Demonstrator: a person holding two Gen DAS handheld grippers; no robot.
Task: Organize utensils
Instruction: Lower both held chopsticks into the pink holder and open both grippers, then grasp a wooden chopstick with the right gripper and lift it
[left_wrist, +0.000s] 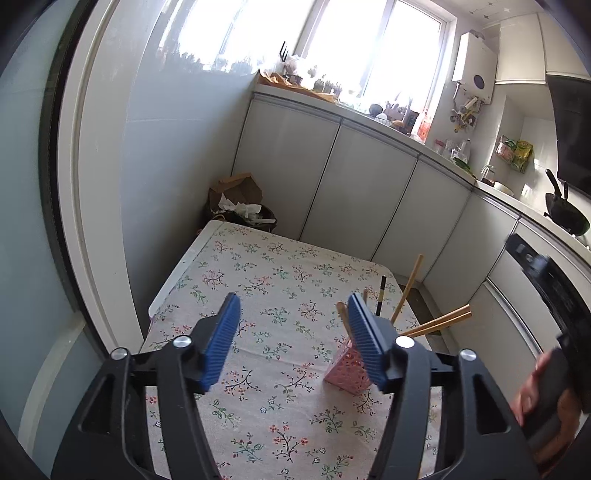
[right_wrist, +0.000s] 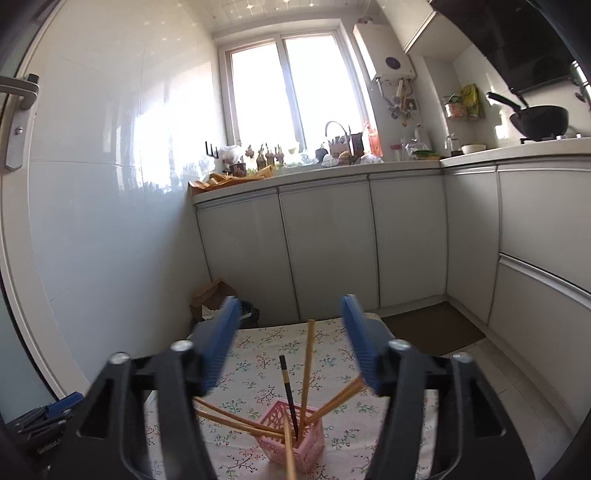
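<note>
A pink perforated holder (right_wrist: 295, 439) stands on the floral tablecloth (right_wrist: 258, 350). It holds several wooden chopsticks (right_wrist: 308, 362) fanned outward and one black chopstick (right_wrist: 288, 391). My right gripper (right_wrist: 291, 301) hovers above and just in front of the holder, open, with nothing between its blue pads. In the left wrist view the holder (left_wrist: 347, 373) sits partly behind the right-hand finger of my left gripper (left_wrist: 293, 299), which is open and empty over the cloth (left_wrist: 277, 266). Wooden chopsticks (left_wrist: 436, 325) lean out to the right. A hand (left_wrist: 546, 387) grips the other tool at the right edge.
A bin with a paper bag (left_wrist: 240, 206) stands beyond the table's far left corner. White cabinets (right_wrist: 325, 243) run behind and to the right under a cluttered counter. A black wok (right_wrist: 539, 118) sits on the stove. A dark mat (right_wrist: 432, 328) lies on the floor.
</note>
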